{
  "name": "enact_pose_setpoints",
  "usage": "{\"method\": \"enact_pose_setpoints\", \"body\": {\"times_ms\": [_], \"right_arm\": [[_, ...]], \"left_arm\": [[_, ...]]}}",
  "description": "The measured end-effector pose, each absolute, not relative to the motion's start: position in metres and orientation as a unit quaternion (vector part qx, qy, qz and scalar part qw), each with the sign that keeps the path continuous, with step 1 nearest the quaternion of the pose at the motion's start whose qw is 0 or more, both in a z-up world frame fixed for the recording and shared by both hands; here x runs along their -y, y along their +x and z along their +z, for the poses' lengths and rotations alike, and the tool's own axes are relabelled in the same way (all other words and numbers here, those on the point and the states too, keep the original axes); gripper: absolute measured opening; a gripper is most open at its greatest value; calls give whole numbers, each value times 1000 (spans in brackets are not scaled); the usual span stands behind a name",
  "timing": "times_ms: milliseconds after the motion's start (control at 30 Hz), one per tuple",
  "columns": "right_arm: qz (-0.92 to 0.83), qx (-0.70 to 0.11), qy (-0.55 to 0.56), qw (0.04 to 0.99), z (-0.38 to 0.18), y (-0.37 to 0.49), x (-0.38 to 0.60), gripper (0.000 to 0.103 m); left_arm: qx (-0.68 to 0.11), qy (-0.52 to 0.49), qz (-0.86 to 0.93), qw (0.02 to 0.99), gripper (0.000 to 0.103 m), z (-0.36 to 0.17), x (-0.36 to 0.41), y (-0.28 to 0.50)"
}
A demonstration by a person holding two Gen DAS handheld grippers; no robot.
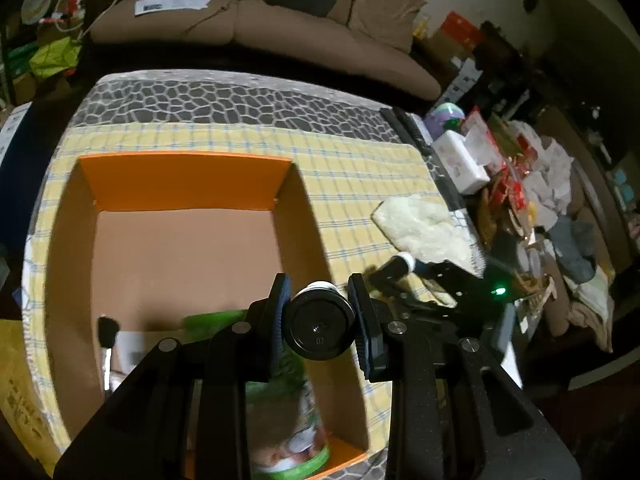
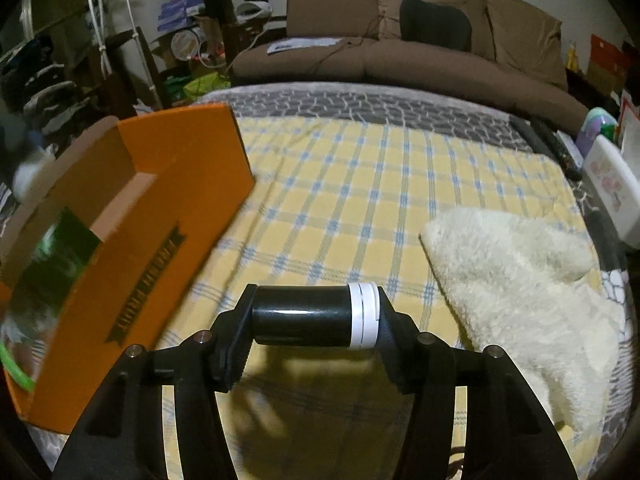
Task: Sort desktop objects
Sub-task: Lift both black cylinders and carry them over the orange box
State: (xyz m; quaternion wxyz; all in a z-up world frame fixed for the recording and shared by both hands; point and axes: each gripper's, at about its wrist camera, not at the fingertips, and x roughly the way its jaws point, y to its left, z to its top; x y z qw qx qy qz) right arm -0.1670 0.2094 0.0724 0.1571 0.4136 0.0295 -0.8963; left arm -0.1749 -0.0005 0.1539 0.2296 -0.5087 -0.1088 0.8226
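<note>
My left gripper (image 1: 320,314) is shut on a black film canister (image 1: 320,326), seen end-on, above the near right part of the open orange box (image 1: 184,180). Inside the box lie a green-rimmed printed can (image 1: 292,432), a makeup brush (image 1: 107,340) and a white item (image 1: 130,350). My right gripper (image 2: 314,316) is shut on a second black canister with a white cap (image 2: 316,316), held crosswise above the yellow checked cloth (image 2: 360,200), to the right of the orange box (image 2: 132,248). That gripper also shows in the left wrist view (image 1: 400,270).
A fluffy cream cloth (image 2: 520,288) lies on the checked cloth to the right, also in the left wrist view (image 1: 424,228). A white tissue pack (image 2: 612,188) and clutter stand beyond the right edge. A brown sofa (image 2: 400,52) is behind.
</note>
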Motion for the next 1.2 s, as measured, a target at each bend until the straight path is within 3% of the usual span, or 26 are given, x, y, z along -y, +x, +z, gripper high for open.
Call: {"method": "enact_pose_setpoints", "body": {"times_ms": [733, 1200], "right_arm": [[-917, -10, 334, 220, 162, -120, -145, 56], [-885, -63, 340, 313, 155, -116, -36, 56]], "left_arm": [[124, -488, 850, 158, 27, 131, 103, -137], [163, -493, 843, 139, 27, 82, 140, -136]]}}
